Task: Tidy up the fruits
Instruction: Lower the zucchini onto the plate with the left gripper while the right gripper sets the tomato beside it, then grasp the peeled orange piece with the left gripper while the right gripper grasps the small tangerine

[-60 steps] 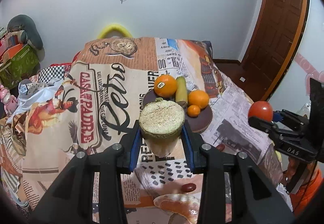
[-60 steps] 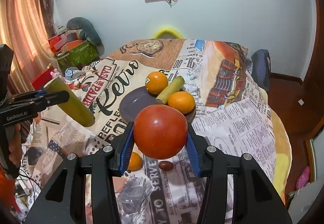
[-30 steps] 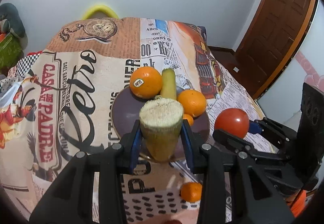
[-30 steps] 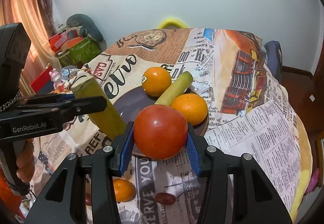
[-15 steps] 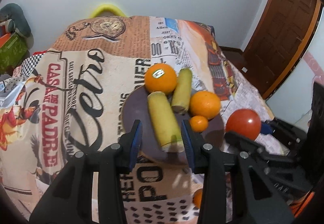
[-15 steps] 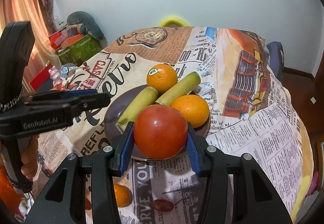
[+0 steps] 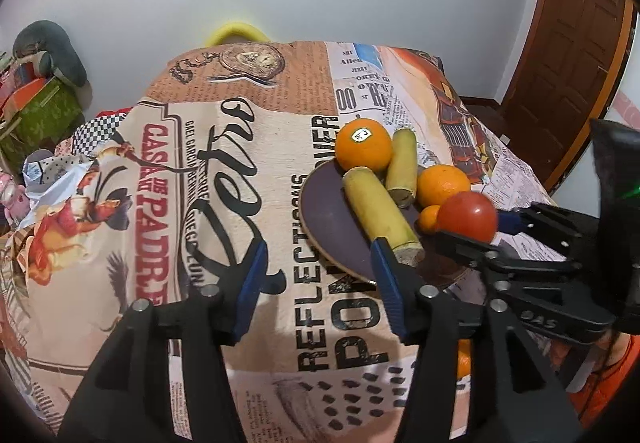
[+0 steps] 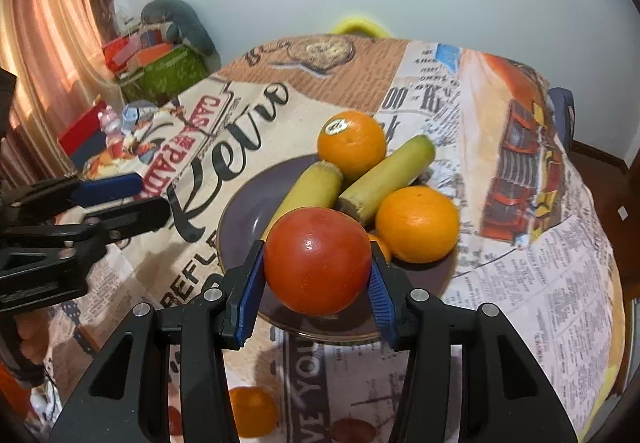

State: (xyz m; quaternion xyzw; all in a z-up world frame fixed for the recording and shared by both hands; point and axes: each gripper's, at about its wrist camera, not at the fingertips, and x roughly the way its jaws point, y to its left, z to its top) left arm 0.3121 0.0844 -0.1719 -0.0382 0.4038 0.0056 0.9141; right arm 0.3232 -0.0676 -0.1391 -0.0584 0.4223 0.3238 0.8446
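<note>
A dark purple plate [image 7: 332, 219] [image 8: 248, 219] on the printed tablecloth holds two oranges [image 7: 363, 145] [image 8: 417, 225], a small tangerine [image 7: 429, 219] and two yellow-green cane pieces [image 7: 380, 209] [image 8: 386, 177]. My left gripper [image 7: 320, 279] is open and empty, left of the plate's near edge; it also shows in the right wrist view [image 8: 120, 199]. My right gripper [image 8: 316, 279] is shut on a red tomato [image 8: 317, 259] [image 7: 467, 215], held over the plate's near side.
A loose tangerine [image 8: 252, 411] and small dark red fruits [image 8: 352, 429] lie on the cloth near the front. Boxes and toys [image 8: 160, 71] are stacked to the left. A wooden door [image 7: 580, 43] stands at the right. A yellow chair back [image 7: 238, 33] rises behind the table.
My left gripper let go of the cane piece onto the plate, opened wide and drew back left. My right gripper carried the tomato in over the plate.
</note>
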